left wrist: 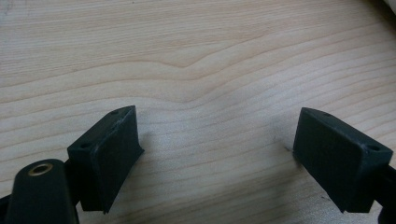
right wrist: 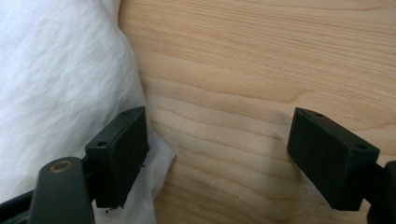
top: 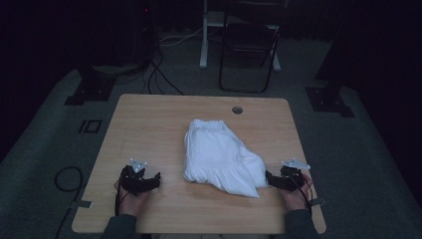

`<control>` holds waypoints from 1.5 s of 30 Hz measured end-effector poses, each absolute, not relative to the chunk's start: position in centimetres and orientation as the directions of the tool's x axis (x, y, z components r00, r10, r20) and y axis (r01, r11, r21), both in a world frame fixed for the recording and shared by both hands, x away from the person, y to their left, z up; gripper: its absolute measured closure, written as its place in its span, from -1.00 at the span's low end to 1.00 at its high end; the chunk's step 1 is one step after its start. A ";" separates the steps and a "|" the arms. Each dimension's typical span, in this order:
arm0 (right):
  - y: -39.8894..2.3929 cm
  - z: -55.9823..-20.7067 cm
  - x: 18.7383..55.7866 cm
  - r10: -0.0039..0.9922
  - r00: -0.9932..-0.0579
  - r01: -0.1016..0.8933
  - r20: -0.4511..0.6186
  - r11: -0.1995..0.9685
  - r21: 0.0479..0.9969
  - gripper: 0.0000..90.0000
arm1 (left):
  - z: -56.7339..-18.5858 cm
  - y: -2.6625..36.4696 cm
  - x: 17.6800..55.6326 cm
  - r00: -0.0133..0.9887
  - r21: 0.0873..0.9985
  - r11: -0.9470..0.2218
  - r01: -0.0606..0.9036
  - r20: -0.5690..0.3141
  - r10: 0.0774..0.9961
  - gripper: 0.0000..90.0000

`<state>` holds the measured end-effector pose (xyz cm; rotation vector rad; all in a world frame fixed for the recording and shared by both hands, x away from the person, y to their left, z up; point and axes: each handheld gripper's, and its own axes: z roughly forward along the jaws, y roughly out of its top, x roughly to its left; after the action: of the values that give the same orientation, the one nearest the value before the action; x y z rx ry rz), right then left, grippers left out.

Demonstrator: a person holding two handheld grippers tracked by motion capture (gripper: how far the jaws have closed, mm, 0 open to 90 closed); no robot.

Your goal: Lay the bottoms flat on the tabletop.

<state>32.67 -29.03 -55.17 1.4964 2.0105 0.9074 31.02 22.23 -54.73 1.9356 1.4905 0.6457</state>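
From the high view I see the wooden table first, lit pale against a dark room, with a small round grommet hole near its far edge. Beyond the far edge stands a dark folding chair, and cables run over the floor at the far left.

The white cloth lies crumpled a little right of the table's middle, its gathered edge toward the far side and a pointed corner reaching to the near right. The right gripper view gives me what the high view cannot: the cloth's wrinkled surface close up, covering the left of that picture, and its thin edge running under and beside my right gripper's left jaw. The other jaw stands over bare wood.

My left gripper sits at the near left of the table, well apart from the cloth. In the left gripper view its 2 jaws stand wide apart over plain wood grain, with nothing between them.

My right gripper sits at the near right, just beside the cloth's near-right corner. Its own view shows the 2 jaws spread wide, gripping nothing; only wood lies in the gap.
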 end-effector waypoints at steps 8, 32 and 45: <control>-29.0 -55.2 32.7 0.955 -0.297 0.644 0.015 0.189 0.742 -0.57 | -54.7 22.2 31.0 0.248 0.716 -0.184 0.674 0.016 0.969 -0.67; -29.5 -54.2 31.6 0.958 -0.288 0.612 0.017 0.170 0.772 -0.36 | -54.4 20.8 30.1 0.317 0.737 -0.244 0.630 0.043 0.947 -0.48; -29.1 -53.1 30.9 0.952 -0.306 0.583 0.025 0.166 0.796 -0.36 | -54.1 19.2 29.4 0.371 0.740 -0.287 0.609 0.055 0.927 -0.48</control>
<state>30.91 -29.05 -53.14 1.4471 1.9600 0.9940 29.40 19.21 -54.06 2.0038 1.3218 0.6511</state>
